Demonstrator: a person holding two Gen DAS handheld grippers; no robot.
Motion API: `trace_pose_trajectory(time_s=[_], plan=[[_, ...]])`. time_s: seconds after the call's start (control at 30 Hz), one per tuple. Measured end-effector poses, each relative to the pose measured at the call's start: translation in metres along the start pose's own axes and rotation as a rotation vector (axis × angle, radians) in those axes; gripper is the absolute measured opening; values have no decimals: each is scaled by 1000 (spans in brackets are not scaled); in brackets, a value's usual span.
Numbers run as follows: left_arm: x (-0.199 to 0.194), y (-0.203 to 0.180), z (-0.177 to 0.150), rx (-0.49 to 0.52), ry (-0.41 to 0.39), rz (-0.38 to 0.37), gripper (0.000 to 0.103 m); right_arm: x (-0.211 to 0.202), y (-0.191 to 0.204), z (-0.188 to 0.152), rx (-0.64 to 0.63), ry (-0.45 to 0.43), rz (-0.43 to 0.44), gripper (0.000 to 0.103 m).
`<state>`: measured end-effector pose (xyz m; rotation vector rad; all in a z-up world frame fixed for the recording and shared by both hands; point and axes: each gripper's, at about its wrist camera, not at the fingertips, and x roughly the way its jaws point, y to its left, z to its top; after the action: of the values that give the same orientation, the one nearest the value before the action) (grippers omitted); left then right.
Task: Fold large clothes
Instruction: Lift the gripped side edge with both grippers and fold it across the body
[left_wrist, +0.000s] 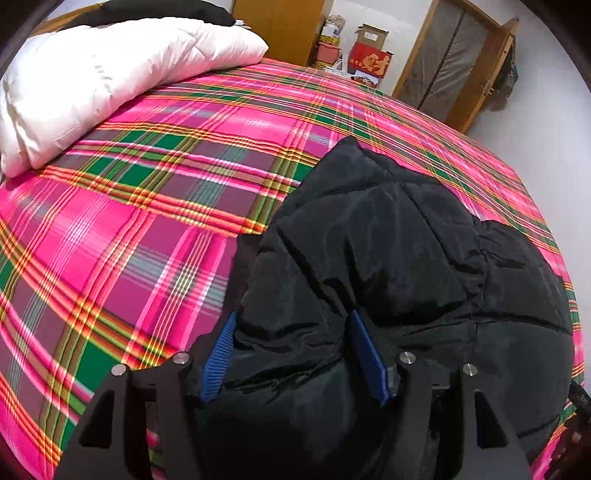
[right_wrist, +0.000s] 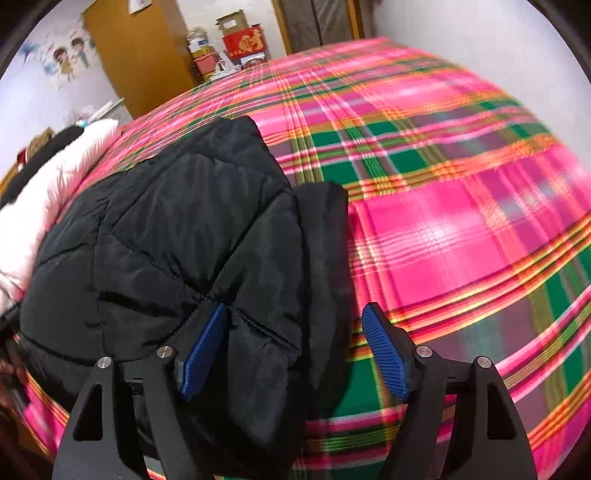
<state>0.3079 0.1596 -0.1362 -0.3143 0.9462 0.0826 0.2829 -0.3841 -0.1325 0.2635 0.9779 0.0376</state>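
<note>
I see a black quilted puffer jacket (left_wrist: 388, 258) lying bunched on a bed sheet (left_wrist: 129, 221) of bright pink, green and orange plaid; the jacket's shell is smooth and slightly shiny, stitched into puffy panels, with creased folds where it humps up. In my left wrist view it fills the near right of the bed, its far tip pointing toward the far right edge of the mattress. A white padded quilt (left_wrist: 92, 81), soft and pillowy, sits heaped at the far left corner with something black behind it. Beyond the bed stand a wooden wardrobe (left_wrist: 280, 26), a red box (left_wrist: 371, 62) among stacked cartons, and a wood-framed door (left_wrist: 454, 55). The sheet to the left of the jacket is flat and open across a wide stretch, and in my right wrist view the whole right half of the bed (right_wrist: 461, 221) is bare plaid out to its far edge. My left gripper (left_wrist: 291, 354) stands spread, its ribbed blue pads (left_wrist: 218, 362) flanking a thick fold of the jacket that bulges between them; I cannot tell whether they press on it. My right gripper (right_wrist: 295, 350) is spread wide: the left pad rests against the jacket, the right pad hangs clear above the sheet just beside the jacket's edge.
</note>
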Motion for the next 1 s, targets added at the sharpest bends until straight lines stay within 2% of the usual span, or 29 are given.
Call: trace_pose_trajectory(time_s=[0.13, 0.27, 0.47, 0.53, 0.6, 0.67, 0.8, 0.87, 1.0], plan=[[4, 4, 3, 8, 16, -27, 68, 13, -10, -2, 52, 28, 58, 77], [8, 22, 5, -50, 51, -85, 71, 16, -15, -5, 102, 55, 100, 77], [1, 28, -3, -109, 99, -96, 69, 13, -13, -5, 126, 76, 103, 77], [-12, 29, -9, -144, 89, -99, 66, 2, -9, -4, 116, 61, 93, 76], [-23, 27, -8, -119, 55, -89, 66, -6, -5, -3, 85, 38, 83, 75], [-17, 27, -4, -96, 57, -87, 66, -5, -6, -2, 83, 38, 93, 75], [9, 35, 1, -128, 116, -138, 76, 21, -19, -3, 138, 94, 175, 78], [21, 42, 3, -157, 145, -186, 81, 29, -23, -2, 160, 105, 213, 78], [39, 54, 0, -240, 179, -273, 87, 33, -18, 1, 127, 101, 212, 78]])
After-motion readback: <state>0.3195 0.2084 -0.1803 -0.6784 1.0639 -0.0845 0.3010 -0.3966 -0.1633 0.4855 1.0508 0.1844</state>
